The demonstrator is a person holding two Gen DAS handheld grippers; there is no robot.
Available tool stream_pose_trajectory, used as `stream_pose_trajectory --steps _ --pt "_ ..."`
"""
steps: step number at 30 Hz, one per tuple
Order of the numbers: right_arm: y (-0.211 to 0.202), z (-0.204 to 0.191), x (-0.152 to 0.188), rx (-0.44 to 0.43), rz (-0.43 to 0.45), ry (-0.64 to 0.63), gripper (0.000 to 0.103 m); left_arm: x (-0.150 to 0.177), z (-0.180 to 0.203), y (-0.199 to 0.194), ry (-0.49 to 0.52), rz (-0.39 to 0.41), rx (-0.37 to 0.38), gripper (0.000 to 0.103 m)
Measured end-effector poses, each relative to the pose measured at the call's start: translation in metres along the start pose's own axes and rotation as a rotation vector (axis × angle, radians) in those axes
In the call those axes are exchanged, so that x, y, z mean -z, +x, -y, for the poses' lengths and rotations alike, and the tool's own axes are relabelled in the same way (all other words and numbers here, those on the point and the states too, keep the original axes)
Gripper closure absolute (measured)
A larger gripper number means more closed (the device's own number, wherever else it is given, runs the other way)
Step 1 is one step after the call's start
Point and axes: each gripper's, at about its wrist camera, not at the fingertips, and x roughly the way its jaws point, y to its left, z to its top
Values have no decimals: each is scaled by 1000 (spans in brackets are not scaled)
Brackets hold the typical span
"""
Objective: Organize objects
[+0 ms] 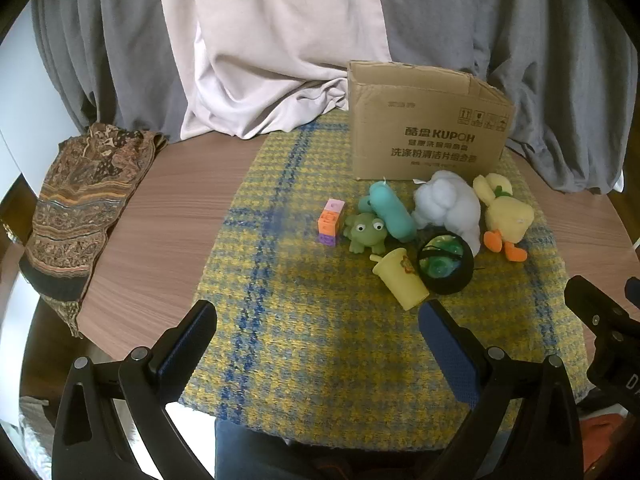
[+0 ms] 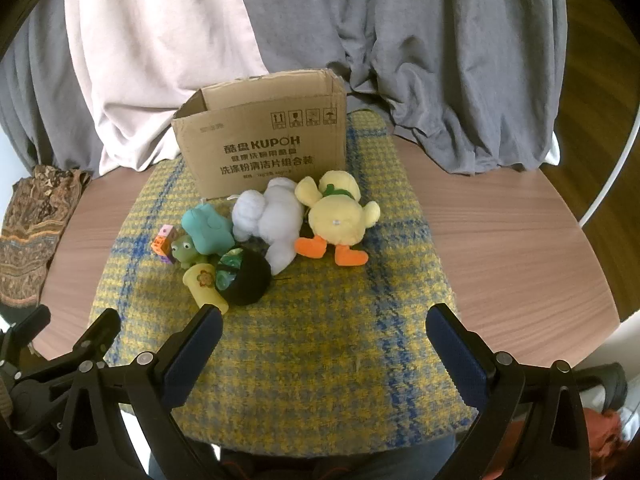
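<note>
both the left tongs (image 1: 318, 320) and right tongs (image 2: 322, 322) gape wide and empty over the plaid mat (image 2: 320, 340), the toy pile (image 2: 260, 236) ahead before the cardboard box (image 2: 264, 148).

You see: yellow-and-blue houndstooth plaid woven mat (image 1: 320, 320) | plain brown printed cardboard box (image 1: 428, 136) | yellow plush duck with orange feet (image 2: 340, 220) | green rubber frog (image 1: 366, 232) | brown paisley folded cloth (image 1: 76, 208)
</note>
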Motion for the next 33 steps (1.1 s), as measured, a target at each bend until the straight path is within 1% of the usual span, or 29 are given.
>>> stream_pose_trajectory --steps 33 --pt "4 2 0 -3 -6 6 1 0 0 2 -3 -1 -5 0"
